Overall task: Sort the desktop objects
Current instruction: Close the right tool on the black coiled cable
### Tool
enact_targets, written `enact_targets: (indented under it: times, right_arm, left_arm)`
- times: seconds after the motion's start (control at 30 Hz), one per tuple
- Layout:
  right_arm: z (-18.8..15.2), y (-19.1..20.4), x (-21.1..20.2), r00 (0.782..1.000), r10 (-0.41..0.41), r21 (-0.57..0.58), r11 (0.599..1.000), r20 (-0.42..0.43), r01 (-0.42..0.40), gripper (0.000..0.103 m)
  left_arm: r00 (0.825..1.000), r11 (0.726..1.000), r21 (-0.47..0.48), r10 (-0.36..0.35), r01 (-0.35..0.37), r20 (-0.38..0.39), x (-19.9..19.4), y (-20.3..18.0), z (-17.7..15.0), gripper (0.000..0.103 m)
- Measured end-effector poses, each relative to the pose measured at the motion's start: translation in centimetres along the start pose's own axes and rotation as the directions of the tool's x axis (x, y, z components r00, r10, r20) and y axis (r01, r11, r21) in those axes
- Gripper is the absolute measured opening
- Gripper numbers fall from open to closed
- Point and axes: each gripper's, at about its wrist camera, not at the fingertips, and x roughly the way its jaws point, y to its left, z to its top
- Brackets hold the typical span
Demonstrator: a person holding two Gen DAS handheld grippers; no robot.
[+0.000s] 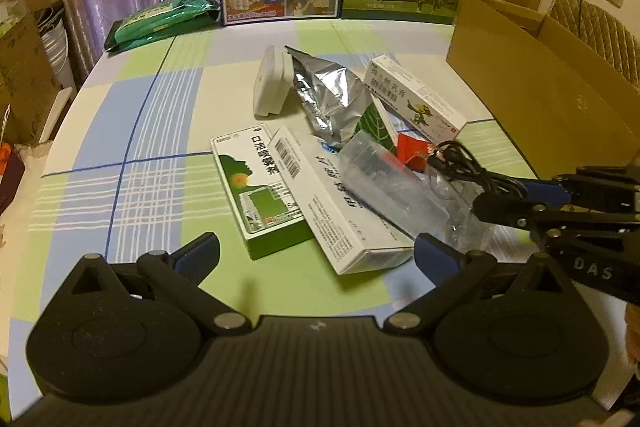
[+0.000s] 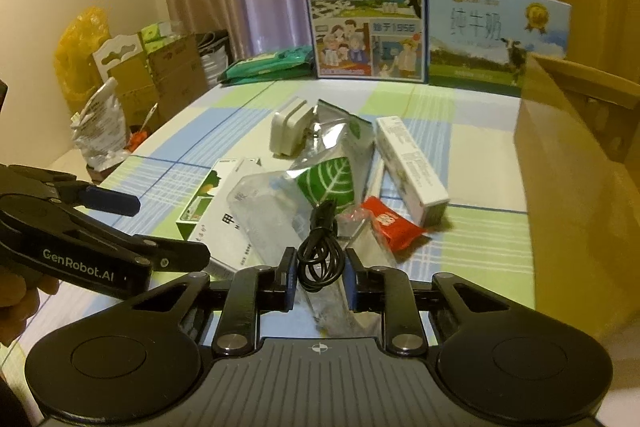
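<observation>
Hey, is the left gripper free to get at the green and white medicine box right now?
Probably yes. The left gripper is open and empty, and the green and white medicine box lies just ahead, though a long white carton overlaps its right edge.

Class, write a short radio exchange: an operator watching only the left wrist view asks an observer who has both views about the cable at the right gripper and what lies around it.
Operator: From the side I can't tell. Is the cable between both pads?
Observer: Yes. The coiled cable sits between the right gripper pads, with one pad against each side of the coil.
Operator: The cable hides part of the red packet. Where does it lie?
Observer: The red packet lies just right of the cable, by the near end of the white box.
</observation>
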Motion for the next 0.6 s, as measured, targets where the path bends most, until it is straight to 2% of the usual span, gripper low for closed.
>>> enact_targets:
  times: [0.4,0.47,0.5,0.6]
  right_arm:
    - [-2.6,-2.3,-4.2,0.996,-0.079,0.042,0.996,0.030,0.078,0.020]
    - [-3.1,-2.7,-4.8,0.995,-0.094,0.050,0.994,0.022,0.093,0.018]
    - [-3.5,-2.9,-4.9,0.995,-0.104,0.047,0.994,0.009,0.103,0.013]
    - [-4.6,-3.2,-5.0,0.992,-0.129,0.021,0.991,-0.017,0.129,0.013]
  left_arm:
    - [0.998,0.995,0.091,-0.051,0.048,0.030,0.1,-2.7,-0.2,0.102]
    - [0.998,0.993,0.100,-0.063,0.060,0.030,0.1,-3.1,-0.3,0.102]
    - [0.997,0.992,0.104,-0.070,0.066,0.033,0.1,-3.3,-0.3,0.102]
    - [0.994,0.989,0.117,-0.095,0.088,0.056,-0.2,-4.1,-0.3,0.102]
